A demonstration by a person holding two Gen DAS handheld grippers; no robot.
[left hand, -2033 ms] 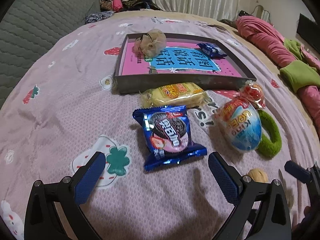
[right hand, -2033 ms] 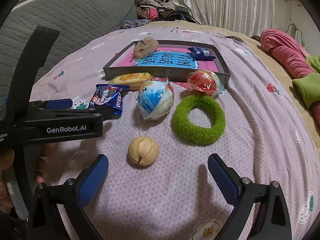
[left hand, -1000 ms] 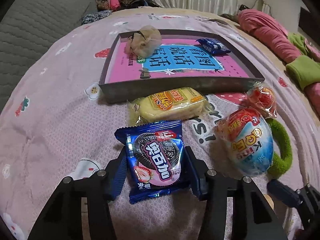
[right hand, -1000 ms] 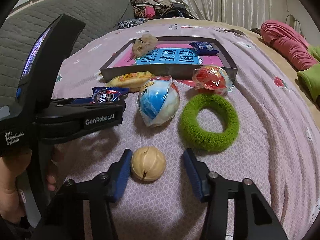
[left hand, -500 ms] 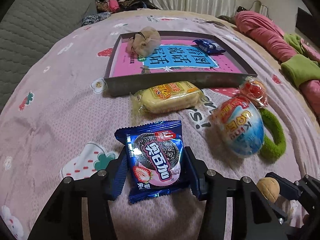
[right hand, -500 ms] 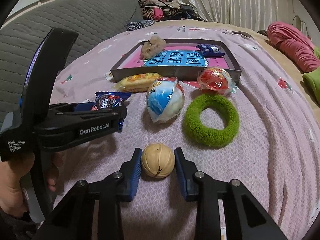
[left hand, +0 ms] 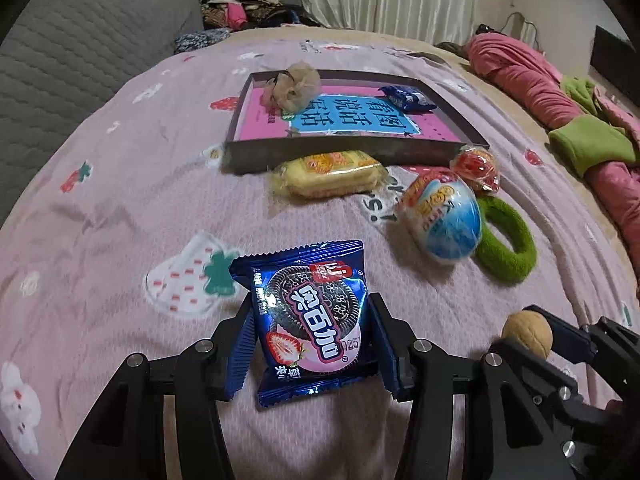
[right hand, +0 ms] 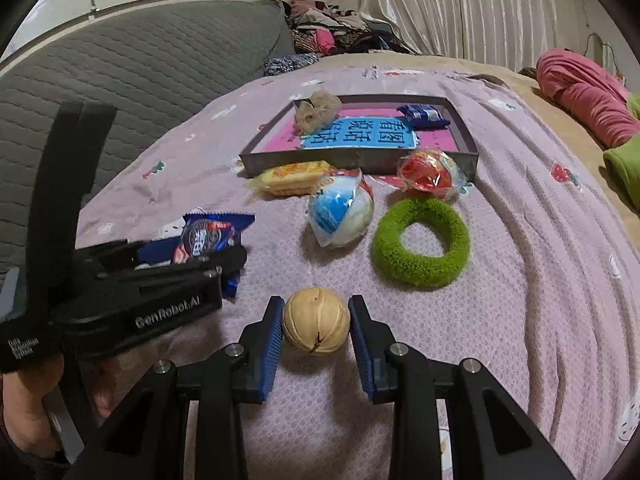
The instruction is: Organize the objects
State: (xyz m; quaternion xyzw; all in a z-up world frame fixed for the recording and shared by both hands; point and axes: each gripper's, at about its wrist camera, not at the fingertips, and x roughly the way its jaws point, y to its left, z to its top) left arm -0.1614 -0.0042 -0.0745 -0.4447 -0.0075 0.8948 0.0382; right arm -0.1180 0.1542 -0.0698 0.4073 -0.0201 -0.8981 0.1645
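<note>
My left gripper is shut on a blue Oreo cookie packet and holds it above the pink bedspread; the packet also shows in the right wrist view. My right gripper is shut on a tan walnut, which also shows in the left wrist view. Ahead stands a grey shallow box with a pink and blue bottom; in it lie a beige scrunchie and a small blue packet.
In front of the box lie a yellow cake packet, a blue-white egg-shaped toy packet, a red wrapped ball and a green scrunchie. A grey headboard is at the left, pink and green bedding at the right.
Both grippers went from open to shut, the left on the Oreo packet, the right on the walnut. Both have since lifted and drawn back from the box a little.
</note>
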